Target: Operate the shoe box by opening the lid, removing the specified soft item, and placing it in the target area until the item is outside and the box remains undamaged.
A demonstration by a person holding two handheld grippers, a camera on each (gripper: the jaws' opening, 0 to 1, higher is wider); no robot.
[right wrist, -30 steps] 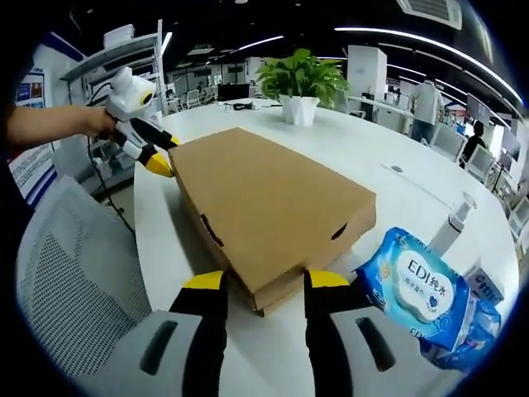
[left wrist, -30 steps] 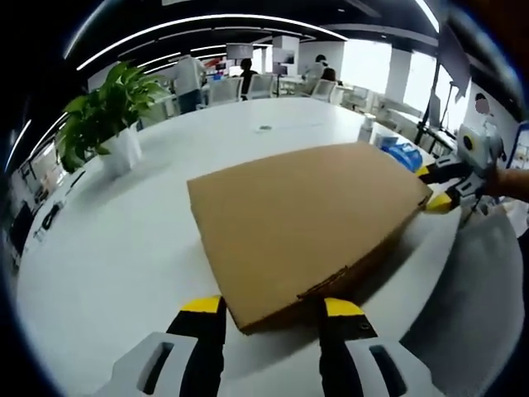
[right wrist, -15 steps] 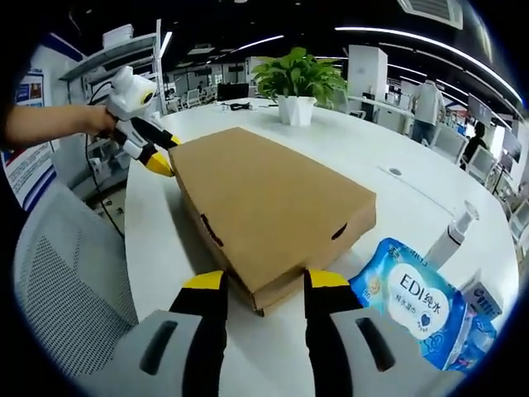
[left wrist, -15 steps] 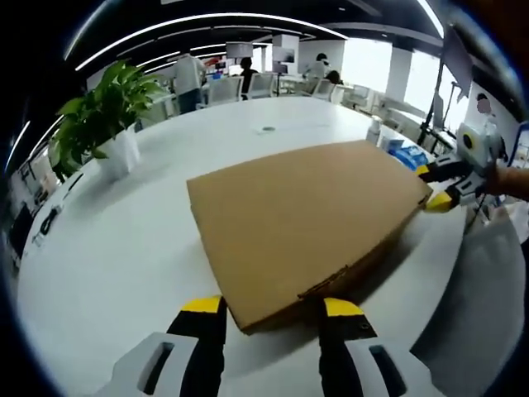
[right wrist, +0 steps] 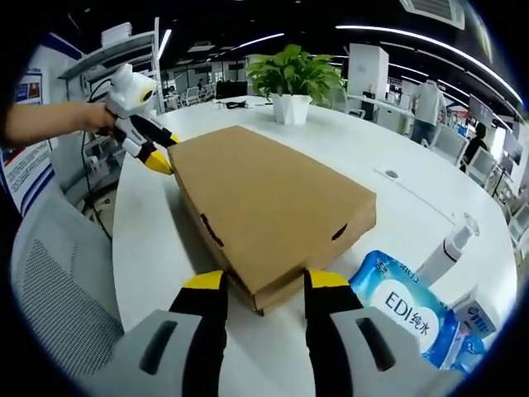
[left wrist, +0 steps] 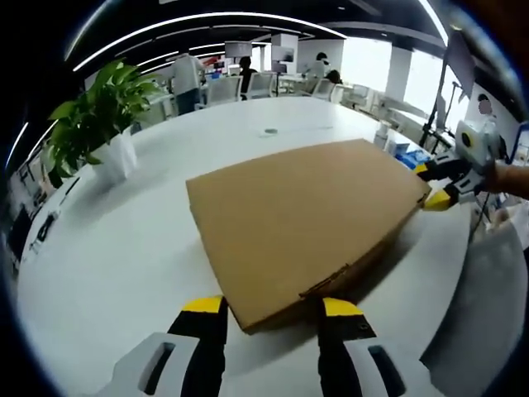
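Two yellow-tipped grippers, left (left wrist: 270, 308) and right (right wrist: 257, 281), jaws spread, still bracket opposite corners of the flat brown cardboard shoe box (left wrist: 306, 219) on the round white table (left wrist: 116, 256). Box unchanged from a second ago: lid closed, opening not begun.

left gripper (left wrist: 269, 308): my own two fingers are black with yellow tips, on pale grey bases that each carry a dark oblong slot.
right gripper (right wrist: 263, 281): same build from my side, black fingers, yellow tips, grey slotted bases.
left gripper seen across: white rounded body, black fingers, yellow tips.
right gripper seen across: white-grey body, yellow-tipped fingers.
arms: bare near both grippers, no sleeve that I can make out.
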